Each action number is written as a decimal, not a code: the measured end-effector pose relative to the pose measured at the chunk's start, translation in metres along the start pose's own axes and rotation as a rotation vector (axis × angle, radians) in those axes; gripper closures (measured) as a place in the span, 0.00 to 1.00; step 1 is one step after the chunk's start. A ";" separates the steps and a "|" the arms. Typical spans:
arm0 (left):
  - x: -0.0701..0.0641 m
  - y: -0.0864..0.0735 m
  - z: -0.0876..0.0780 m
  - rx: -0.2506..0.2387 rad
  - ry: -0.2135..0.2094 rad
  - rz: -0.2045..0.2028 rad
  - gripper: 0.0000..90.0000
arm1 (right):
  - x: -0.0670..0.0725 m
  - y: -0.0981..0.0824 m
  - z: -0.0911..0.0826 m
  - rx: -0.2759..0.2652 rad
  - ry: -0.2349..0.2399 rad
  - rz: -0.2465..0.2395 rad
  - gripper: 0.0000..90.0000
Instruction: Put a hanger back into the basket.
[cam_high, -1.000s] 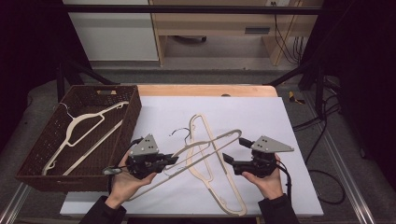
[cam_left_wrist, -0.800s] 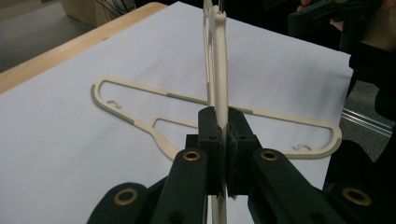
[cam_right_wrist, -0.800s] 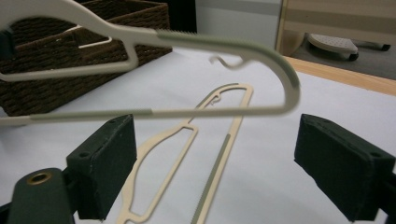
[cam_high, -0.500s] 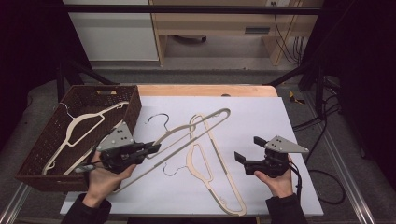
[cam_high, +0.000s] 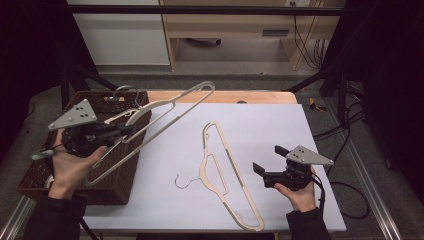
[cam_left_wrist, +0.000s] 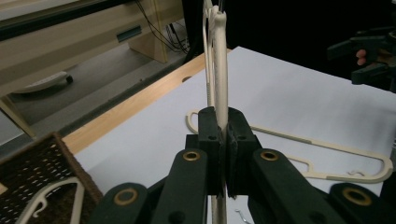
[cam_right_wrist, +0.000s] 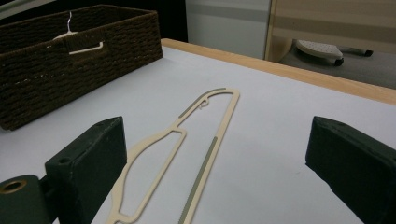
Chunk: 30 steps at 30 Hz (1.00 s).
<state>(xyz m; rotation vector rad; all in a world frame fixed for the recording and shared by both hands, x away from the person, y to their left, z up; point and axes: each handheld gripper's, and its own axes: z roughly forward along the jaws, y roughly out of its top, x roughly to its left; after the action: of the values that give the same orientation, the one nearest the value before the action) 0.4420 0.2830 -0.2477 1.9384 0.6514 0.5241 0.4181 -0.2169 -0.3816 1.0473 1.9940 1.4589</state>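
My left gripper (cam_high: 126, 131) is shut on a cream hanger (cam_high: 175, 102), held tilted in the air over the right wall of the wicker basket (cam_high: 122, 175). In the left gripper view the jaws pinch the hanger's bar (cam_left_wrist: 219, 70) edge-on. A second cream hanger (cam_high: 220, 167) lies flat on the white table, hook toward the front left. My right gripper (cam_high: 269, 159) hovers low to its right; its jaws have just been opening and stand wide with nothing between the pads. The flat hanger (cam_right_wrist: 205, 135) lies on the table ahead of them.
The dark wicker basket (cam_right_wrist: 70, 65) stands at the table's left edge with another hanger (cam_left_wrist: 51, 196) inside. A wooden strip (cam_high: 225, 96) runs along the table's far edge. Black frame posts and cables stand at the right.
The left gripper has lifted the hanger and carried it left, from mid-table to over the basket. The right gripper has let go of that hanger's end and opened wide, staying in place.
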 end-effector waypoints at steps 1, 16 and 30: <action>0.005 0.001 -0.003 0.001 0.007 -0.001 0.96 | 0.000 0.000 0.000 0.000 0.000 -0.001 0.06; 0.081 -0.023 -0.023 0.031 0.094 -0.049 0.96 | -0.001 -0.002 0.002 0.013 -0.009 -0.004 0.06; 0.125 -0.068 -0.038 0.076 0.154 -0.136 0.96 | -0.002 -0.002 0.003 0.015 -0.011 -0.004 0.05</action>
<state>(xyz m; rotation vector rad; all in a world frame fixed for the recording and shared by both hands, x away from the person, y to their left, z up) 0.4993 0.4138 -0.2836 1.9211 0.9067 0.5733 0.4206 -0.2167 -0.3850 1.0550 2.0007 1.4353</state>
